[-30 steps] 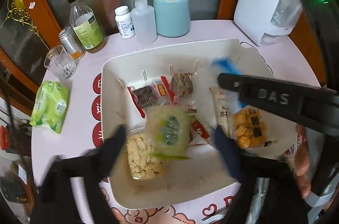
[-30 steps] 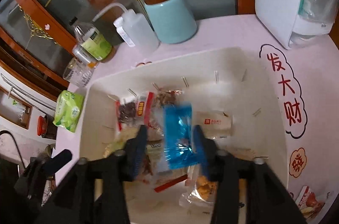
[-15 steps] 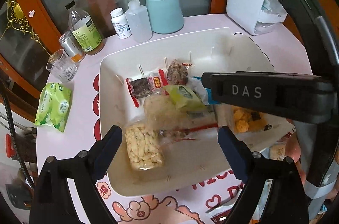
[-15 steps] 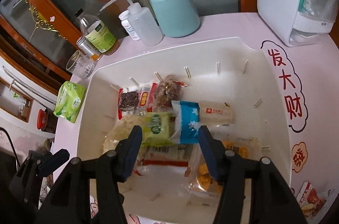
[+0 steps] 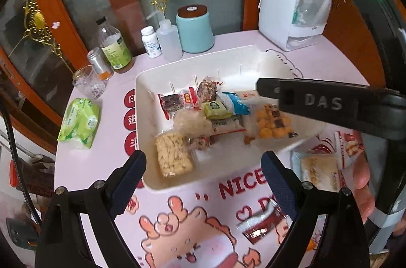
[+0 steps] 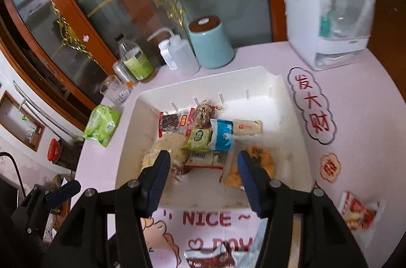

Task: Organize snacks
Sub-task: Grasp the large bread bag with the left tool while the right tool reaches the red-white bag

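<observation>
The white tray (image 5: 142,90) holds several snack packets. Among them are a green packet (image 5: 215,109), a blue packet (image 5: 237,105), a bag of orange balls (image 5: 269,126) and a pale puffed-snack bag (image 5: 172,156). My left gripper (image 5: 203,161) hangs open and empty above the tray's near rim. My right gripper (image 6: 203,159) is also open and empty, over the tray's (image 6: 291,115) near half. Its side crosses the left wrist view as a black bar (image 5: 317,103). The green packet (image 6: 199,138) and blue packet (image 6: 223,135) lie side by side.
Loose packets lie on the pink tablecloth near the tray: a pale one (image 5: 319,169), a red one (image 5: 261,227) and a red-white one (image 6: 357,212). Behind the tray stand a teal canister (image 5: 194,29), bottles (image 5: 115,50), a glass (image 5: 88,85) and a white appliance (image 5: 291,12). A green tissue pack (image 5: 80,122) lies left.
The green packet left my left gripper and the blue packet left my right one; both now lie in the tray. Both grippers have pulled back and up towards the near rim.
</observation>
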Motion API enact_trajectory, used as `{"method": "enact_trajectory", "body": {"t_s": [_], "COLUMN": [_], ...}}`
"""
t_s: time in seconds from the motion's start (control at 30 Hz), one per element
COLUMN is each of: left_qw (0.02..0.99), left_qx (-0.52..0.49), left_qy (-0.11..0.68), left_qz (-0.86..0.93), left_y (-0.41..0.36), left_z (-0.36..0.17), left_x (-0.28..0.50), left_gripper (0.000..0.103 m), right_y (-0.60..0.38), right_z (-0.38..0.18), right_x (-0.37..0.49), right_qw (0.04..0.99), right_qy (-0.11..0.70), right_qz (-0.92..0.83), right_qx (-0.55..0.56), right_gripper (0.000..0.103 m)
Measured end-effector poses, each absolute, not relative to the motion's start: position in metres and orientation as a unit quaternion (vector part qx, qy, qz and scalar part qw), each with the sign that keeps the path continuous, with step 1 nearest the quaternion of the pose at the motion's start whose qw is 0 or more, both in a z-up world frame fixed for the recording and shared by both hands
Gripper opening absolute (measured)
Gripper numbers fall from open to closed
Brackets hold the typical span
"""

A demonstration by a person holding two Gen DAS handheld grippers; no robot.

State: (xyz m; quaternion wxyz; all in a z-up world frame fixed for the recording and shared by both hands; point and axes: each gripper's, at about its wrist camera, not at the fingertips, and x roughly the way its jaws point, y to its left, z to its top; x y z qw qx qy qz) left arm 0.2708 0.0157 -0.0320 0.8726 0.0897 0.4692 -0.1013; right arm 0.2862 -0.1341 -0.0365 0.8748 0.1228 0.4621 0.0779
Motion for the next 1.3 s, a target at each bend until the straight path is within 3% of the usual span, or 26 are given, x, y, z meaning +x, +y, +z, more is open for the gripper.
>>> {"method": "enact_trajectory", "body": {"t_s": [0.3, 0.67, 1.2, 1.3], "left_qw": [0.883, 0.866, 0.833, 0.83], "left_qx": [0.096, 0.128, 0.146, 0.142], "left_qy": [0.446, 0.458, 0.502, 0.51], "left_qz": [-0.114, -0.154, -0.179, -0.177], "left_y": [0.0, -0.056, -0.106, -0.106], "left_z": [-0.011, -0.026, -0.082, -0.091], "left_x": [0.189, 0.131, 0.124, 0.128], "left_gripper": [0.092, 0.095, 0.095, 0.095], "right_y": [-0.164, -0.221, -0.283, -0.3], "right_z": [-0.008, -0.03, -0.079, -0.086], "right_x": [0.191, 0.097, 0.074, 0.079], "right_qw": [0.909, 0.91, 0.888, 0.885], "right_qy": [0.404, 0.401, 0.434, 0.434], "right_qz": [0.025, -0.045, -0.093, -0.102], "right_qx": [0.099, 0.098, 0.121, 0.136], "right_gripper": [0.056, 0.056, 0.056, 0.062]}}
